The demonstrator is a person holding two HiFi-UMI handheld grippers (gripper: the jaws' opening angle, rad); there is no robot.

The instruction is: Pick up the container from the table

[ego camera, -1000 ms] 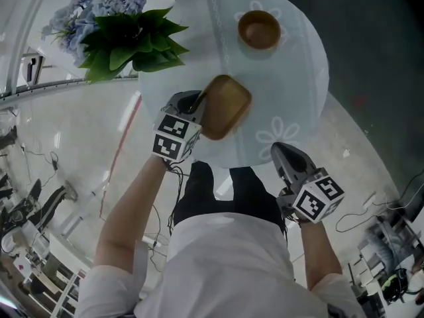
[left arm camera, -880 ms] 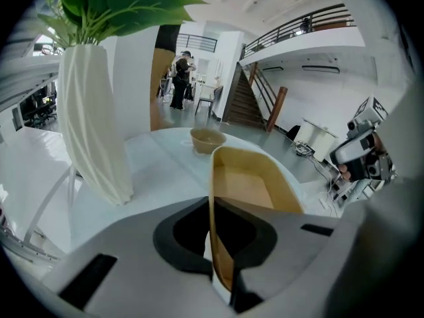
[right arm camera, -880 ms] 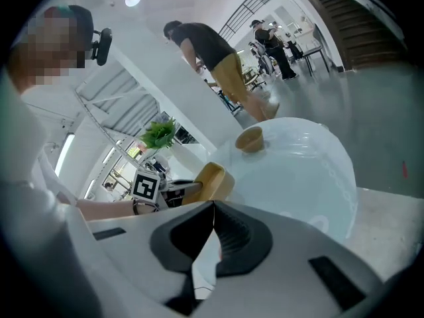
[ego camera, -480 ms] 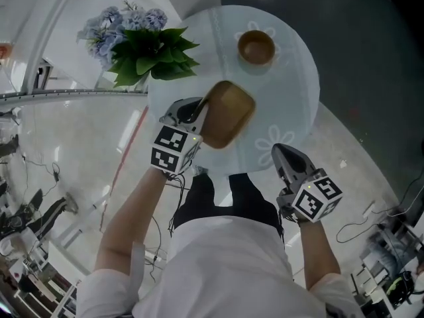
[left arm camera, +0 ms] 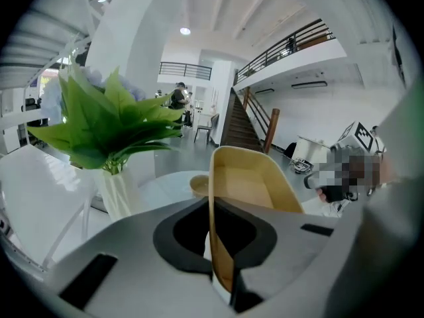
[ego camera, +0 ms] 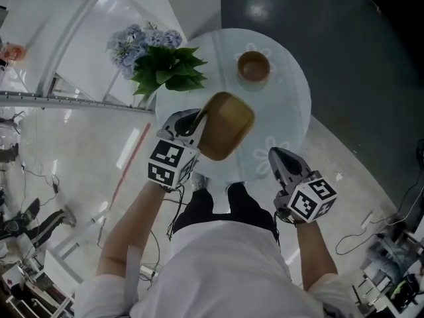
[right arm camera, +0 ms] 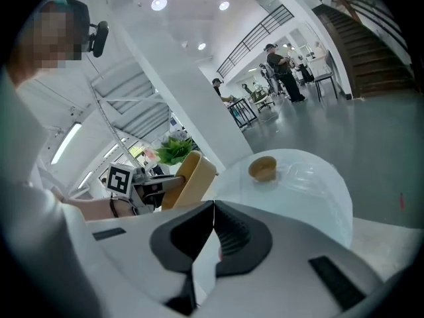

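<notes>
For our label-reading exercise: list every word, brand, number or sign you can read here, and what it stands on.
None can be read.
The left gripper and right gripper carry only black-and-white square markers, no letters.
The container, the bowl and the table show no lettering.

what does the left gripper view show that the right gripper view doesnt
Only the left gripper view: the left gripper clamped on the container wall, and the white vase under the plant. Only the right gripper view: the right gripper with jaws together and nothing between them, plus the left gripper's marker cube. Both: container, plant, small bowl, round table.
</notes>
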